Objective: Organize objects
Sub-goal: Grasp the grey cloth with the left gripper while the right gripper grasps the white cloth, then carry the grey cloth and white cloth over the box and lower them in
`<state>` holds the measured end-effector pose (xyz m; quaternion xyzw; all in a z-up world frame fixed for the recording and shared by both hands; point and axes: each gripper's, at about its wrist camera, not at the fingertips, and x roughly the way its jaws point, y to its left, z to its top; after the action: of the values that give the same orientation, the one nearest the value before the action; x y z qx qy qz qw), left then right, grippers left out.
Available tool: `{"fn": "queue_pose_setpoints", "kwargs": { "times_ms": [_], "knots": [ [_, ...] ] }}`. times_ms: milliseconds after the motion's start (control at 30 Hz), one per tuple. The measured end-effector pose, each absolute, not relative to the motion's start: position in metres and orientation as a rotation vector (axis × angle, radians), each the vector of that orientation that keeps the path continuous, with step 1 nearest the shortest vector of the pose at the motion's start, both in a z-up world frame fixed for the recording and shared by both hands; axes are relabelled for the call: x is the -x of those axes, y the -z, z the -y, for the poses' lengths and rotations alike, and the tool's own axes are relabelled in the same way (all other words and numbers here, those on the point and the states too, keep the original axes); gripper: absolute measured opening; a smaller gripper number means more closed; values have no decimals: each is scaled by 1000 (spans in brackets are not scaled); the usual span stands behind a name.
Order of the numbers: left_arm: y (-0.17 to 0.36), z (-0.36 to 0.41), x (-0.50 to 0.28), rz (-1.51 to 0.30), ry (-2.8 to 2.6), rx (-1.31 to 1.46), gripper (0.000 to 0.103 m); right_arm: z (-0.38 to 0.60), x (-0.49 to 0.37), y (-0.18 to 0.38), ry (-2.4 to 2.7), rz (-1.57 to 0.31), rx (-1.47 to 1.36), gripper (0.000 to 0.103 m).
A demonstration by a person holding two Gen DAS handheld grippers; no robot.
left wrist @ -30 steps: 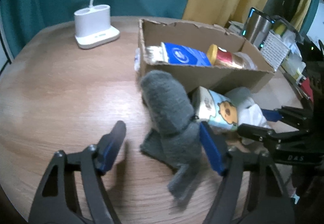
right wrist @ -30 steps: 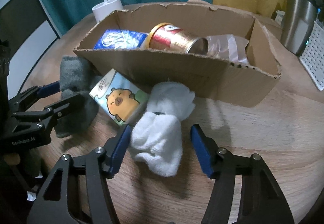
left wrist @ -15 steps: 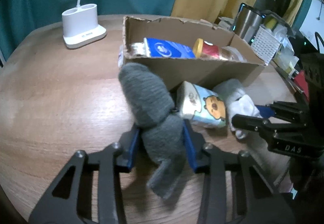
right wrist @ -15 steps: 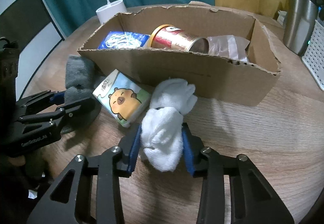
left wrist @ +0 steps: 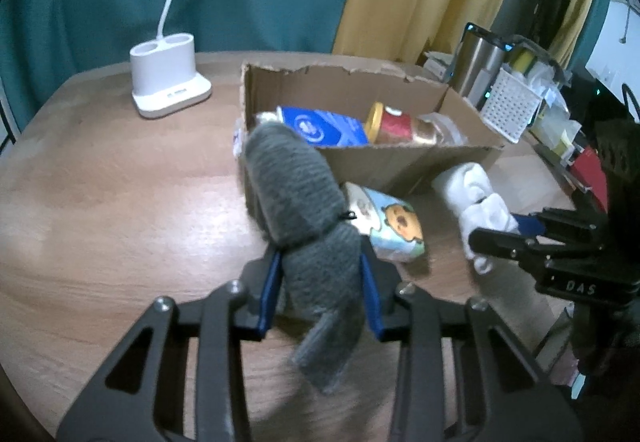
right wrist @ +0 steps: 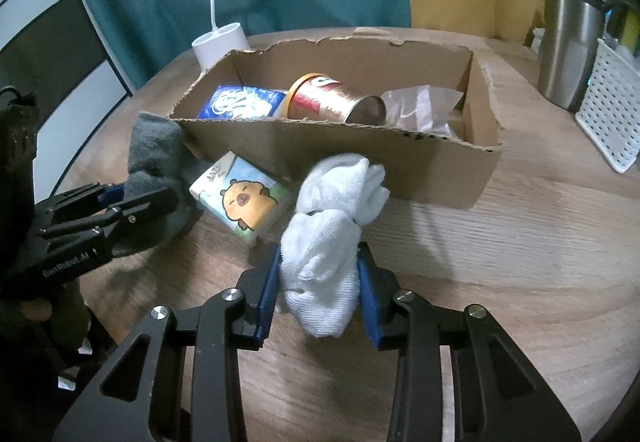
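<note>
Grey knit fills the lower centre of the left wrist view: a grey sock point(left wrist: 304, 210) is clamped in the left claw point(left wrist: 320, 296), just before the box point(left wrist: 400, 162) on the bench point(left wrist: 100, 202).

In the right wrist view, a white sock point(right wrist: 328, 226) is clenched at lower centre by the right claw point(right wrist: 320, 298), beside a tissue pack point(right wrist: 242, 196). Both picks seem made; next, a lift over the box's near wall is called for.
</note>
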<state>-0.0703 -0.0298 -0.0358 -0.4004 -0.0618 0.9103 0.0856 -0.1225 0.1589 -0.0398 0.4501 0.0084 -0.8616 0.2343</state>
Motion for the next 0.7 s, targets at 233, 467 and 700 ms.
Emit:
{"fn": "queue_pose_setpoints", "kwargs": {
  "times_ms": [233, 467, 700],
  "knots": [
    [18, 25, 63, 187, -2734, 1149, 36, -172, 113, 30, 2387, -2, -1203, 38],
    [0, 20, 61, 173, -2762, 1098, 36, -185, 109, 14, 2417, 15, -1153, 38],
    [-15, 15, 66, 170, -2772, 1066, 36, -195, 111, 1, 2434, 29, -1113, 38]
  ]
}}
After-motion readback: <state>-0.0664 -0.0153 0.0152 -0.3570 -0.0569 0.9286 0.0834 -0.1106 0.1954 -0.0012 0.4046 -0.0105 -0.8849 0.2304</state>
